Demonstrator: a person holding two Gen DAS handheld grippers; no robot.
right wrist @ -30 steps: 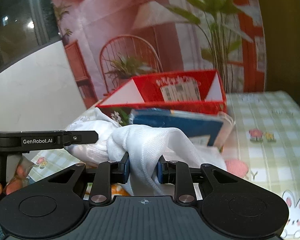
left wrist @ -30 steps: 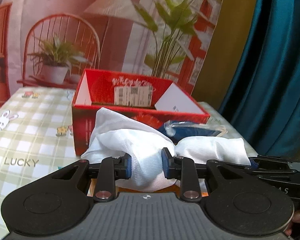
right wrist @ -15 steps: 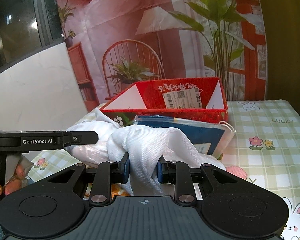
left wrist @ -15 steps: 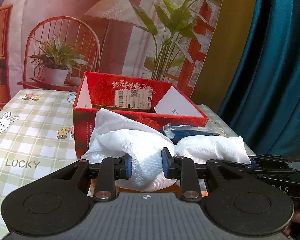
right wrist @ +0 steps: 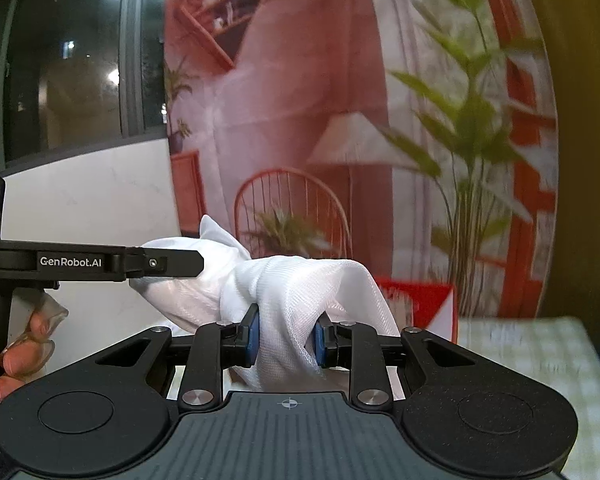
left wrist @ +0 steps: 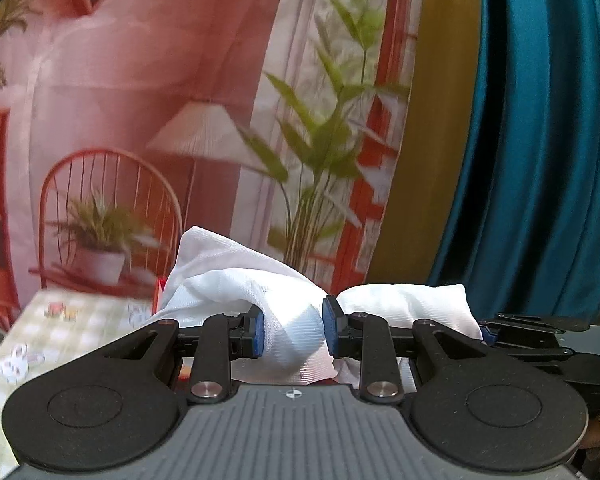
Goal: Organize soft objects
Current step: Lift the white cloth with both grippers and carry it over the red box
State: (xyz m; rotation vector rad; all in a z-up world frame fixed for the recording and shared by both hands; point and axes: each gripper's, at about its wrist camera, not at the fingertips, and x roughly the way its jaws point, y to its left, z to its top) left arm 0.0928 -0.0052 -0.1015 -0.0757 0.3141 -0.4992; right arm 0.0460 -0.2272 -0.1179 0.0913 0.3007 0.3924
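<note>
Both of your grippers have come up since a second ago, carrying the white mesh bag (left wrist: 236,280) with them: the red box that filled the middle of each view then now shows only as a corner low behind the cloth, and the blue packet that lay beside it is gone from sight.

Your left gripper (left wrist: 293,330) has its blue pads narrowed onto a gathered fold of the bag, the cloth bunched tight between them. Your right gripper (right wrist: 286,336) pinches another fold of the same bag in the same way, jaws close together with the mesh squeezed between the pads. So you hold the bag at two places, and it hangs between the grippers, lifted off the checked tablecloth (right wrist: 532,344).

In the right wrist view the left gripper's black finger reaches in from the left and meets the far bulge of the bag; your fingers (right wrist: 24,354) curl on its handle below. A corner of the red box (right wrist: 420,300) sits just behind the bag. Behind that hangs a printed backdrop (left wrist: 160,120) with a chair, lamp and plants, and a teal curtain (left wrist: 540,140) on the right of the left wrist view.
</note>
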